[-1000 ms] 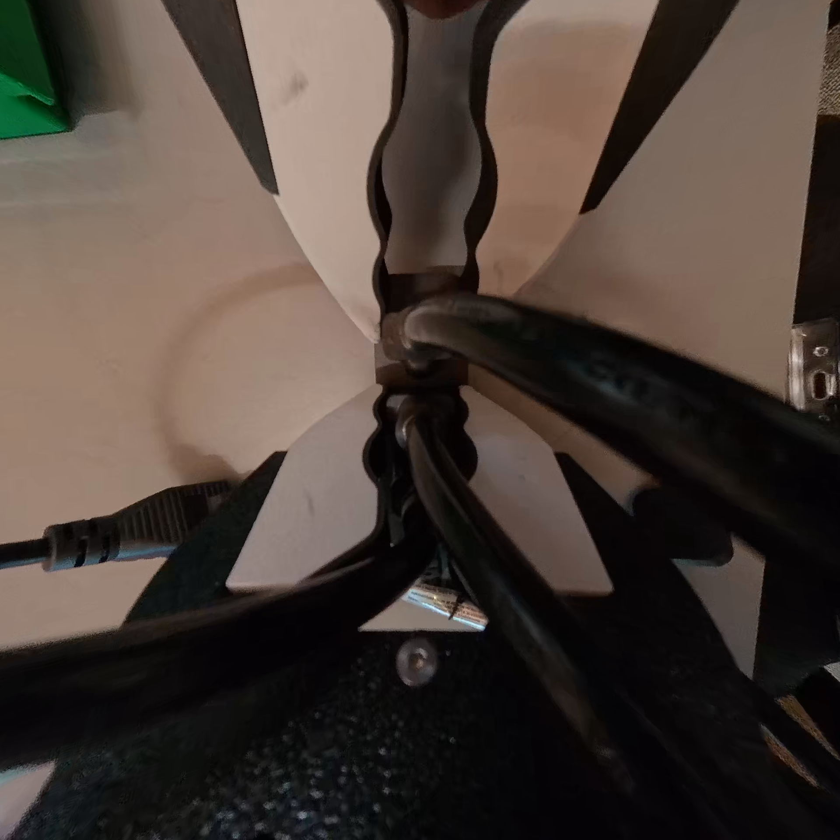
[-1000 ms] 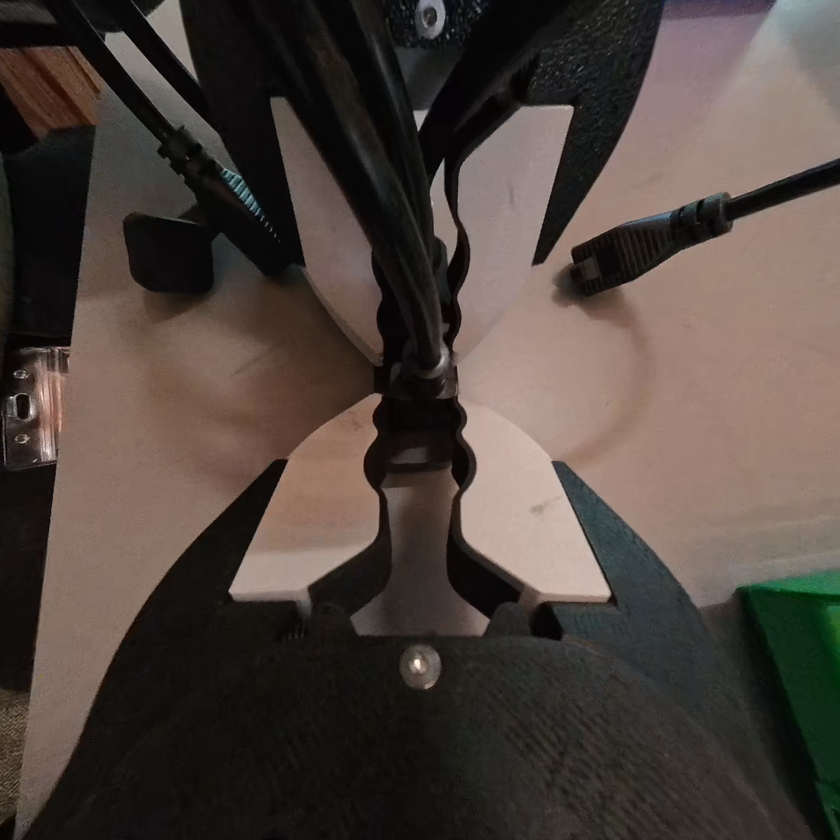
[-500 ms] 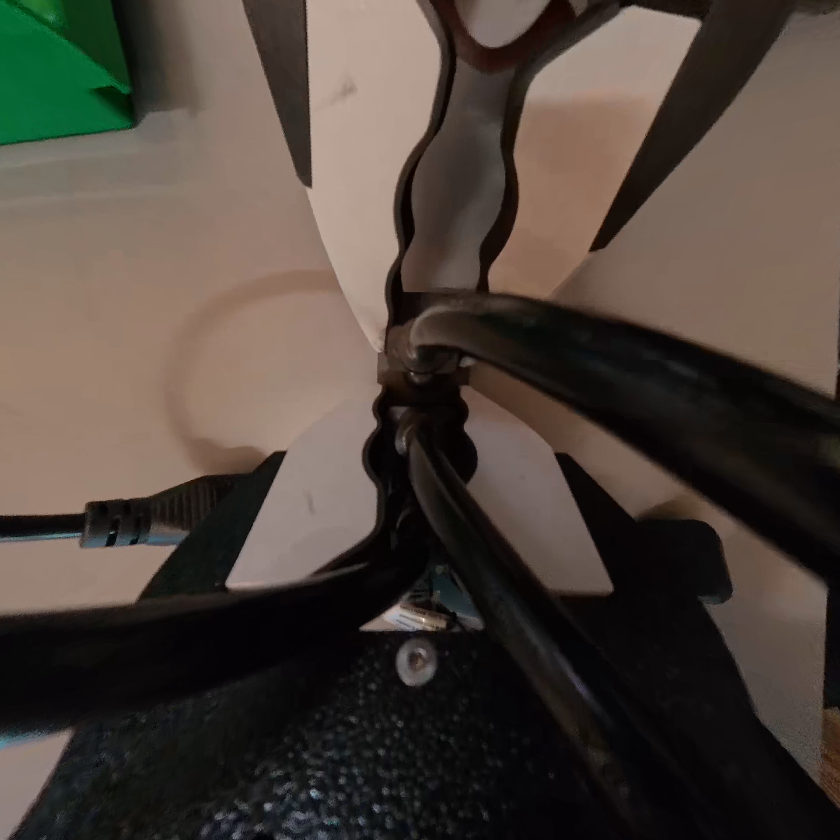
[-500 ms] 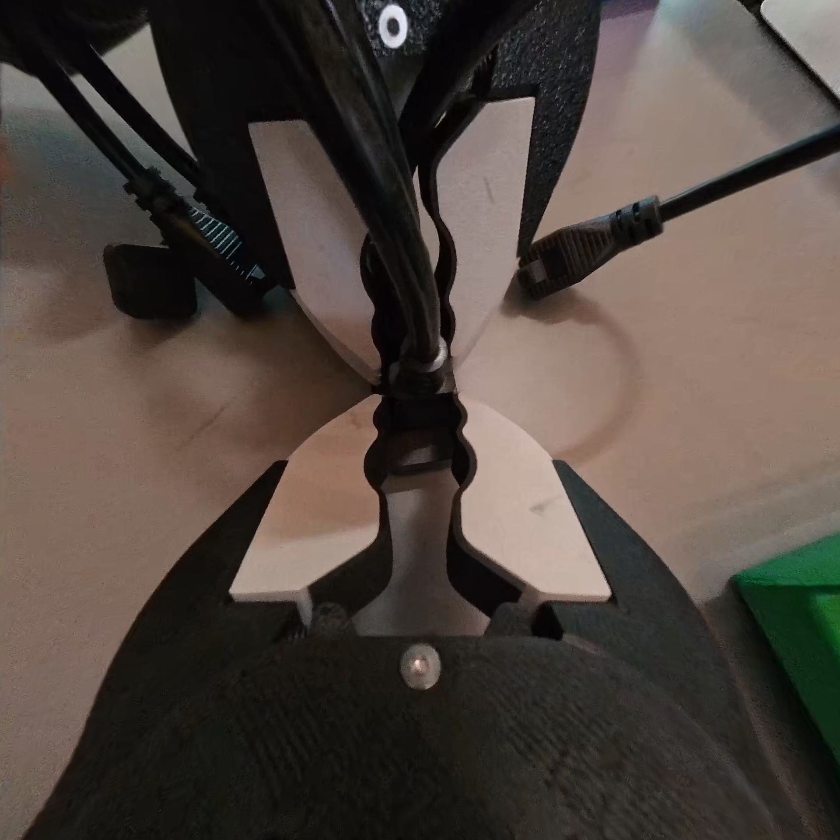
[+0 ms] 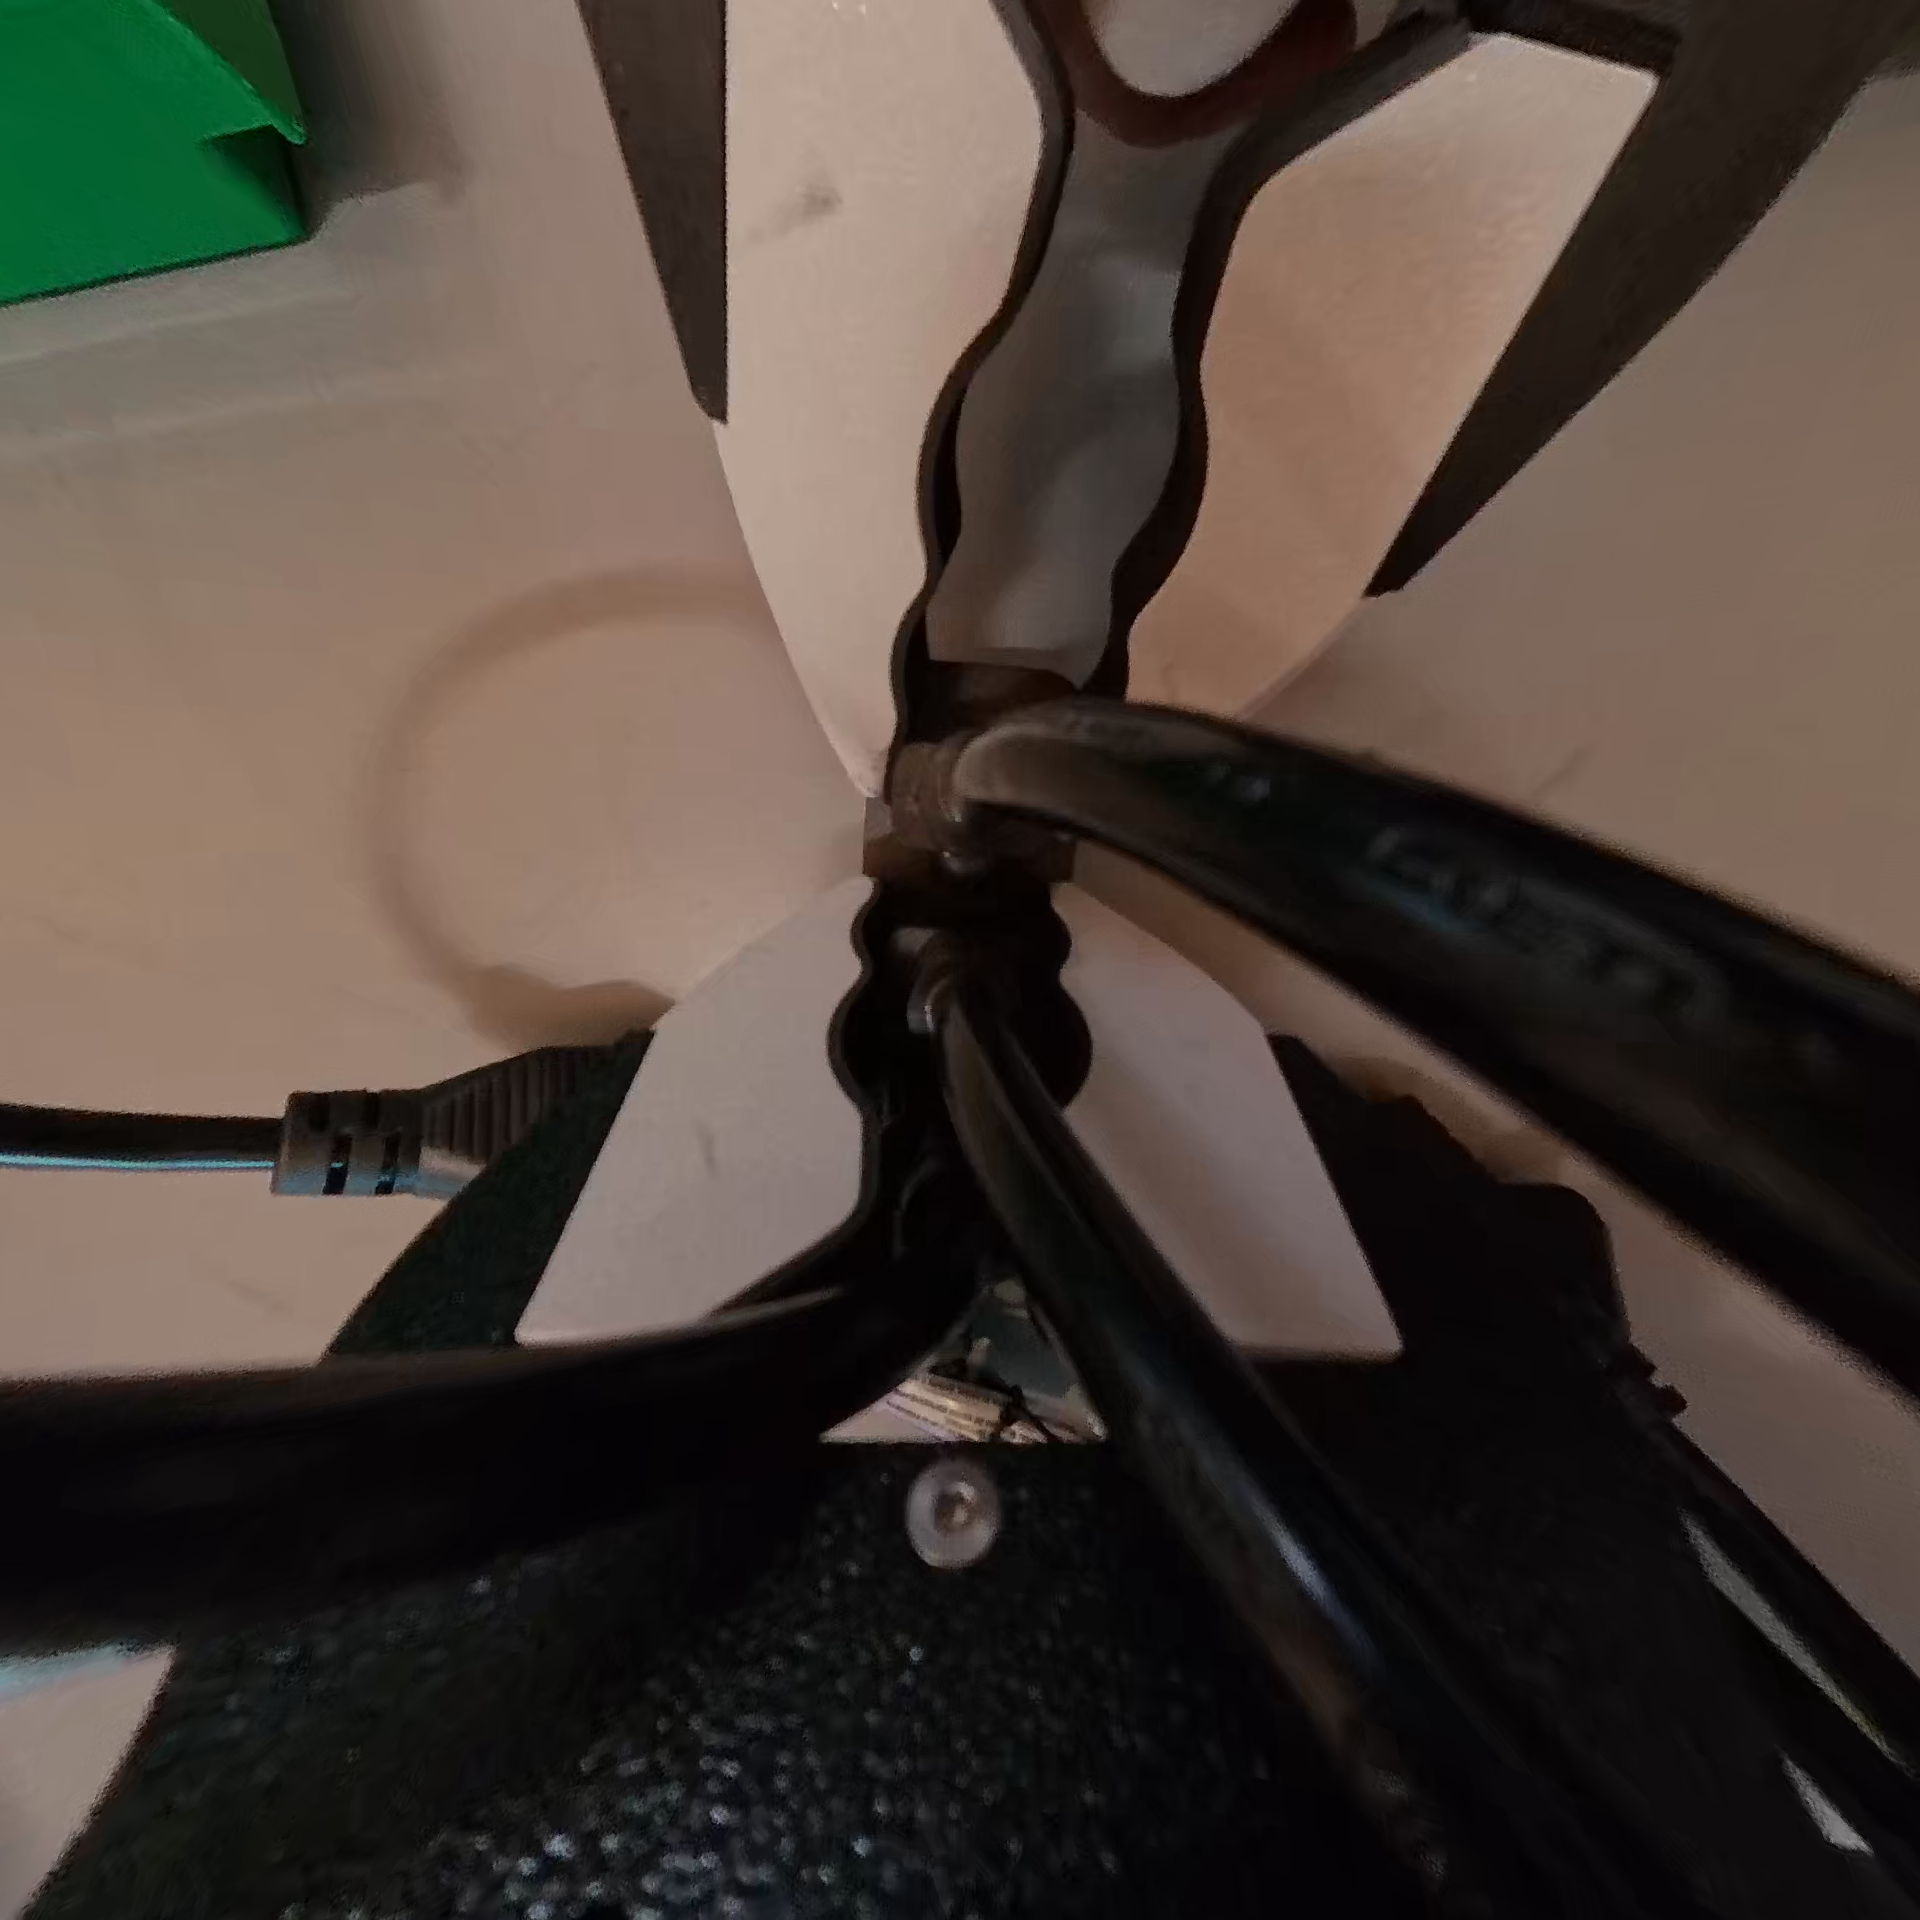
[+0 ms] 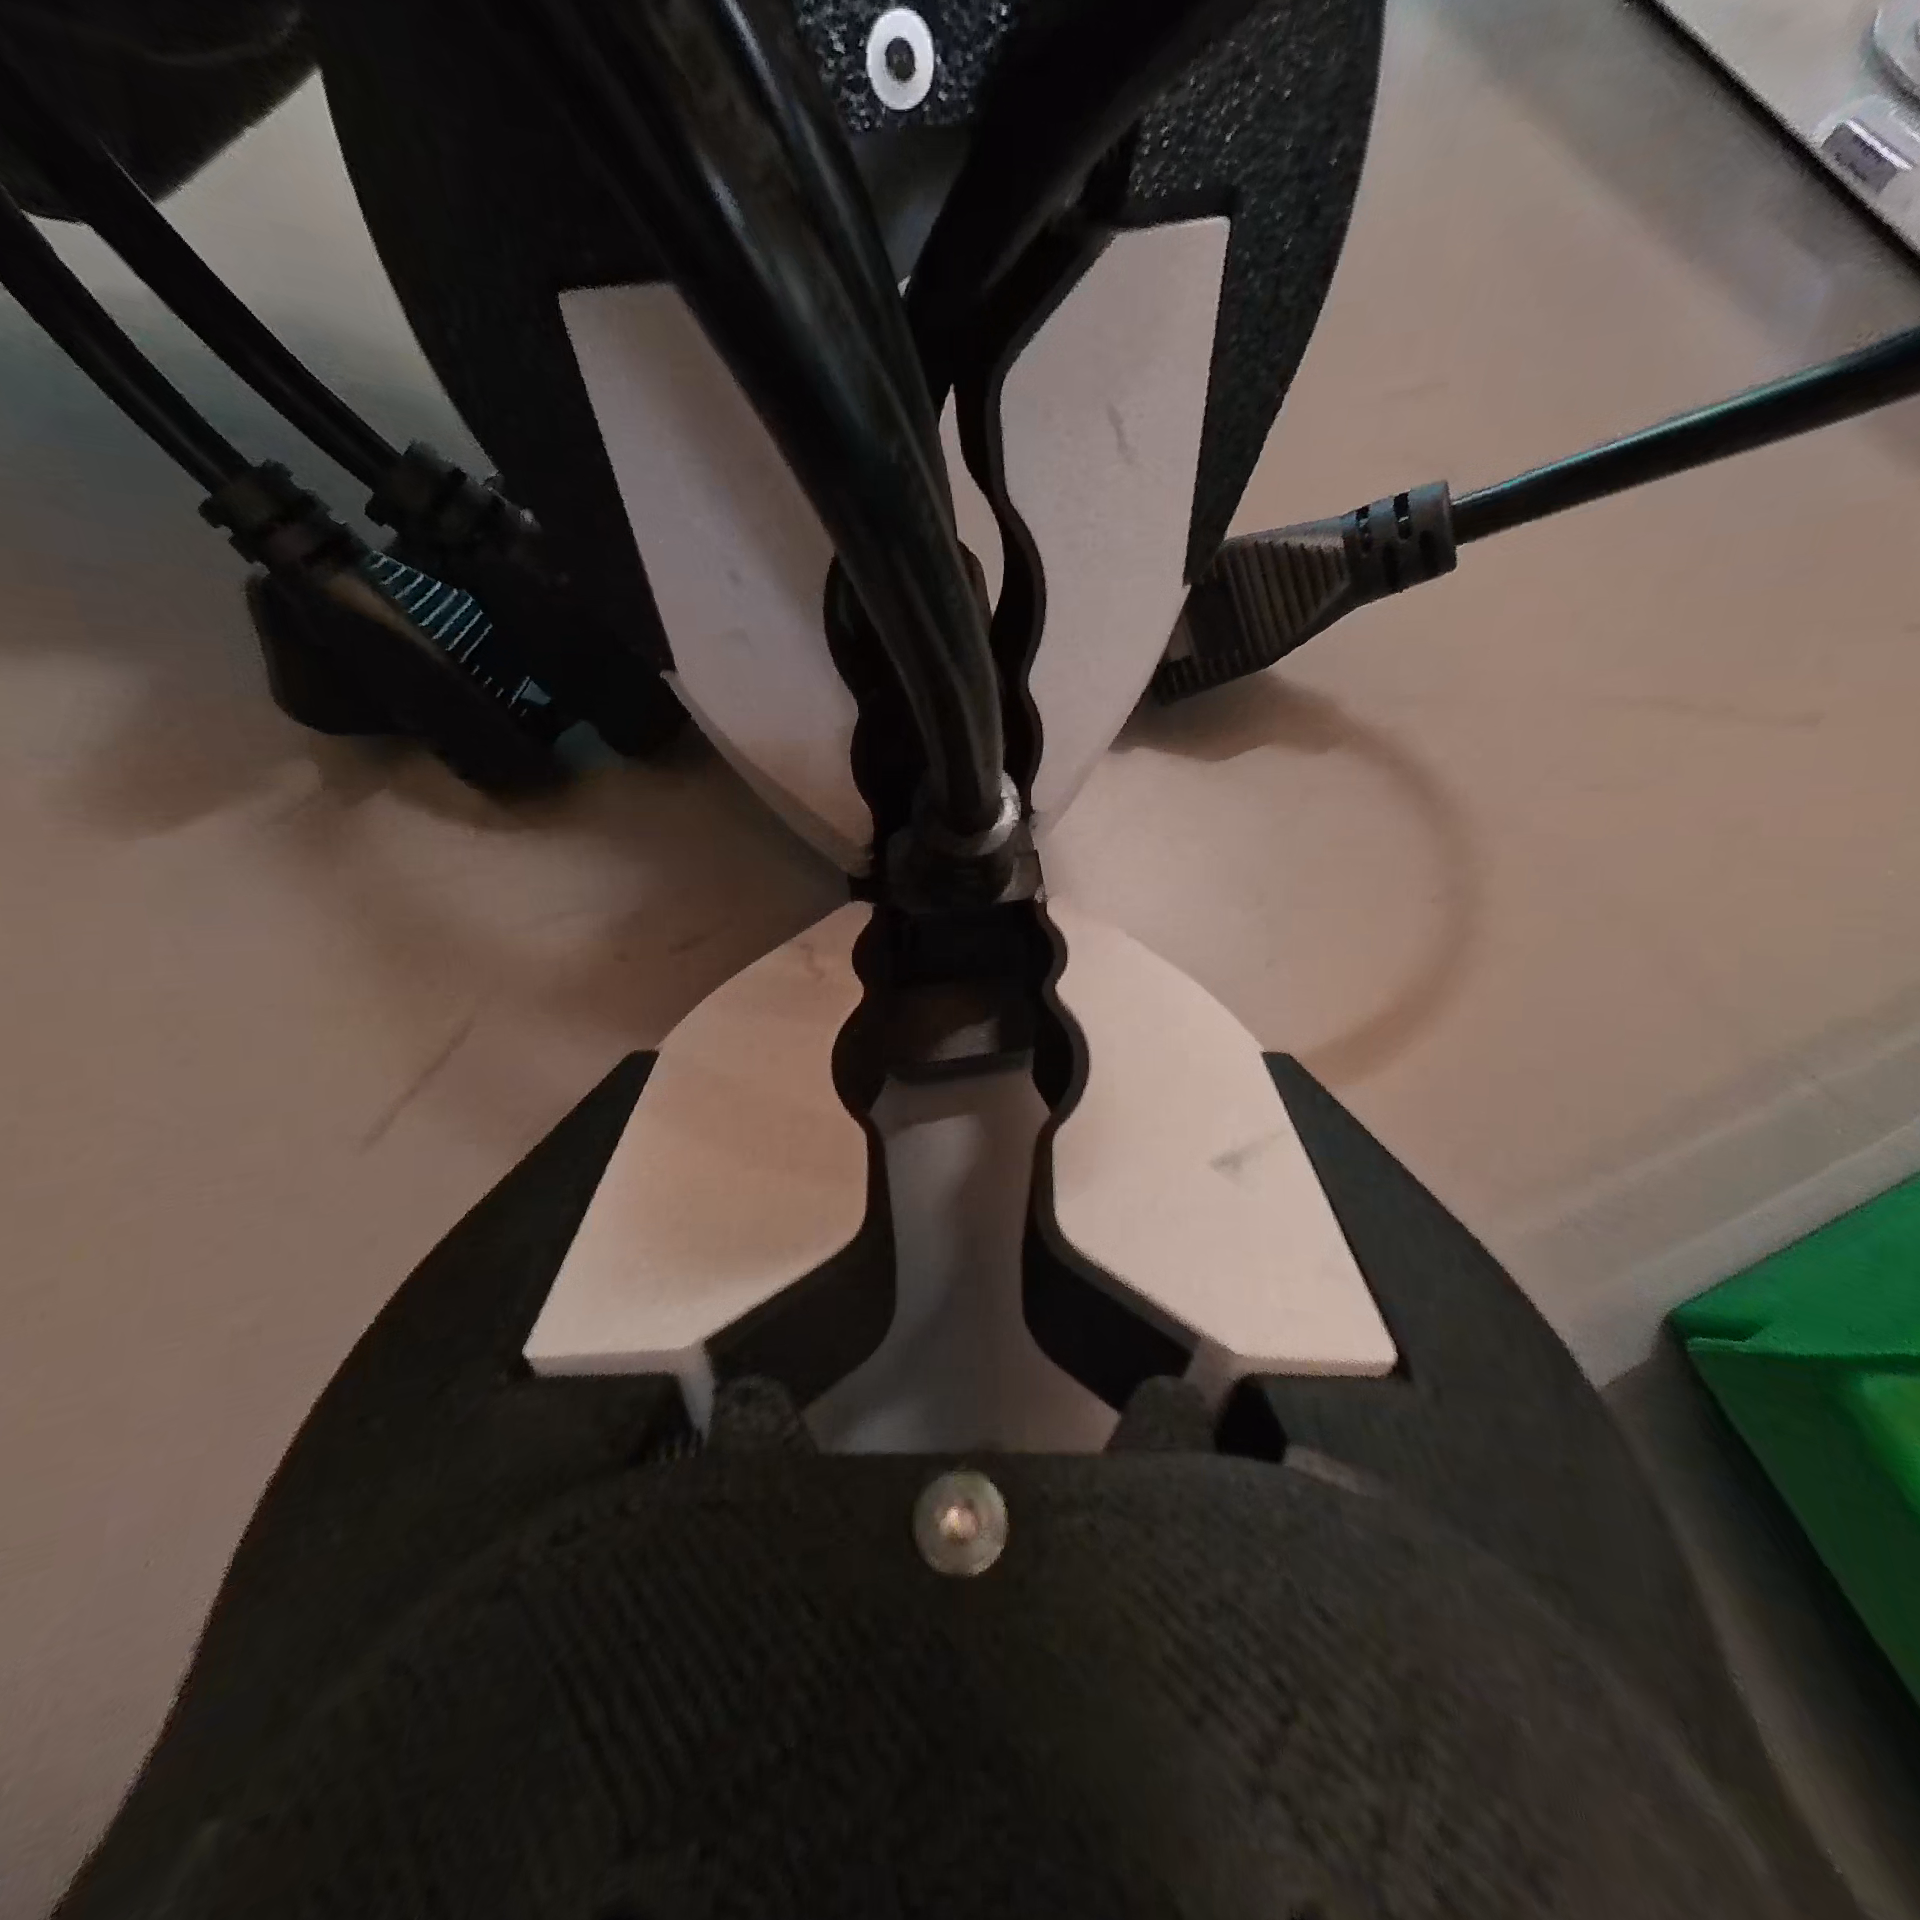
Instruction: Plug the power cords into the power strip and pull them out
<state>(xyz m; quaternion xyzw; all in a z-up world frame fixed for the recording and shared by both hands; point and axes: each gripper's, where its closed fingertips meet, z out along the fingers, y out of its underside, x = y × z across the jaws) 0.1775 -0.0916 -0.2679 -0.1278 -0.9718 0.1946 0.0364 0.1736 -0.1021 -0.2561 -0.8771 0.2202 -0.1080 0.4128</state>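
My two grippers meet tip to tip over a beige table (image 5: 260, 623). My left gripper (image 5: 961, 940) is shut on a black plug (image 5: 935, 966) whose cord (image 5: 1143, 1351) runs back through its jaws. My right gripper (image 6: 956, 935) is shut on a black connector block (image 6: 956, 1013). In the left wrist view that block (image 5: 966, 821) has a thick black cord (image 5: 1455, 935) curving off right. The two black pieces touch; I cannot tell if they are mated. No power strip is plainly in view.
A loose black plug (image 6: 1299, 582) lies on the table beside the left gripper; it also shows in the left wrist view (image 5: 416, 1132). Two more black plugs (image 6: 416, 623) lie left of it. A green box (image 6: 1818, 1403) (image 5: 125, 135) stands at the table's edge. My two grippers' fingertips are within a few centimetres of each other.
Both grippers have stayed shut and tip to tip while shifting together over the table. The loose plug and the green box now sit closer in view.
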